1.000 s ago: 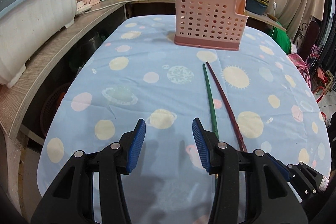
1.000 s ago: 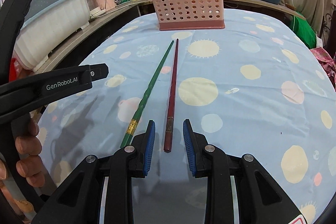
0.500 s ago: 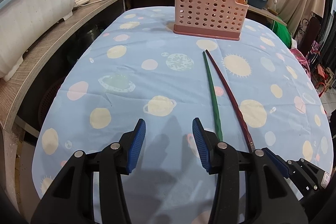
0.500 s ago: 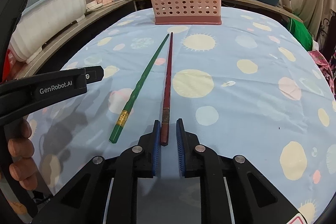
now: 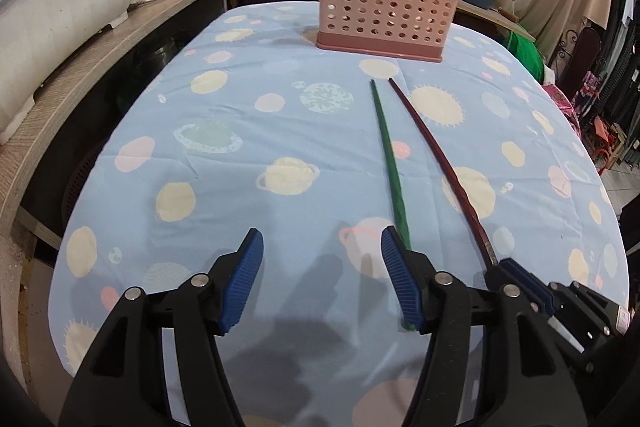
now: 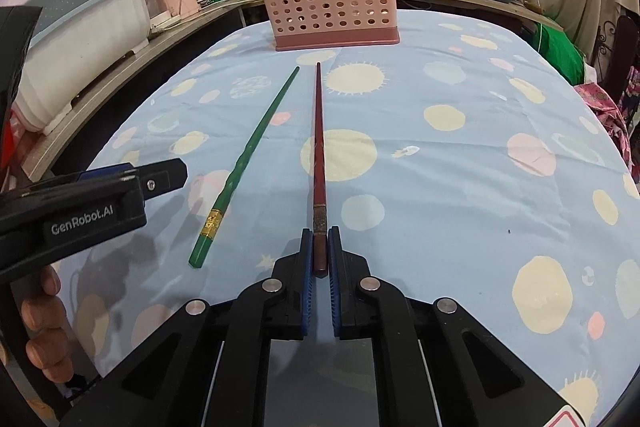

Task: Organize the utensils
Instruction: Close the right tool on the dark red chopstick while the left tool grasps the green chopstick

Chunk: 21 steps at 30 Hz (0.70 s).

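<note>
off to the left of the pink perforated utensil holder [image 5: 386,15], a white dish rack [image 5: 60,11] sits on the wooden counter [image 5: 100,67]. the holder stands at the far end of the table with the blue planet-print tablecloth [image 5: 240,147], and everything else lies on the near side of it.

the left gripper [image 5: 322,279] hovers over the cloth well short of the holder, its jaws opening and nothing between them. its right blue pad sits just in front of the thick end of the green chopstick [image 5: 390,163], so i can't tell if they touch. in the right wrist view a hand [image 6: 40,331] shows at the left edge, gripping that tool.

the green chopstick lies flat on the cloth, thin tip pointing at the holder but stopping short of it. just to its right is the dark red chopstick [image 6: 319,147], tip also aimed at the holder base. the right gripper [image 6: 319,253] is closing on its thick end, the pads pressed against both sides of it.
</note>
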### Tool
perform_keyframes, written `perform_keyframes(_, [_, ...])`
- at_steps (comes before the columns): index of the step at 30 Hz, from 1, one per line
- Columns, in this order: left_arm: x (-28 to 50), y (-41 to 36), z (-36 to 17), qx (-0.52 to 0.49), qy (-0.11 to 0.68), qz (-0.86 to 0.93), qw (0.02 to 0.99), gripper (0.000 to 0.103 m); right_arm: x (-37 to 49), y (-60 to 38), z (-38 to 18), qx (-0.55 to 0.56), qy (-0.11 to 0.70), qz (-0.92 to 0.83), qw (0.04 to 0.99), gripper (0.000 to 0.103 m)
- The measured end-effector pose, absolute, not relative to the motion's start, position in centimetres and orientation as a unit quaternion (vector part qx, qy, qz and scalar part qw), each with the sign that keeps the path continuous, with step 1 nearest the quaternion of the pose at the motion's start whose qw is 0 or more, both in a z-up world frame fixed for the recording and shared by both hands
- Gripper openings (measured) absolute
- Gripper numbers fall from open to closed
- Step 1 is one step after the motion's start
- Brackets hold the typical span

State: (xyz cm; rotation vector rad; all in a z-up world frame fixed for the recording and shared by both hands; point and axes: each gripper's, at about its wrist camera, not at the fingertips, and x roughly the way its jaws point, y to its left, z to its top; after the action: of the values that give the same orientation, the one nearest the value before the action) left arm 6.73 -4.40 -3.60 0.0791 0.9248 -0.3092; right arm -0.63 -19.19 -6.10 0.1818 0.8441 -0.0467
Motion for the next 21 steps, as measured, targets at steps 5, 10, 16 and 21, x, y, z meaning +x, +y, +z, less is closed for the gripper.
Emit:
perform_keyframes(5, [5.8, -5.1, -4.3, 0.034, 0.455, -0.172, 0.873, 0.061, -1.1, -19.9, -6.1, 0.096, 0.409, -0.031, 0.907, 0.007])
perform_keyframes(10, [5.5, -6.1, -5.3, 0.040, 0.464, -0.179, 0.866, 0.061, -1.4, -20.2, -6.1, 0.099, 0.409, -0.033, 0.907, 0.007])
perform_keyframes(16, [5.4, -6.8, -5.6, 0.052, 0.460, -0.174, 0.869, 0.059, -1.5, -20.2, -6.1, 0.101, 0.408, -0.033, 0.907, 0.007])
perform_keyframes(21, [5.2, -6.9, -5.6, 0.061, 0.454, -0.173, 0.872, 0.047, -1.5, -20.2, -6.1, 0.102, 0.407, -0.033, 0.907, 0.007])
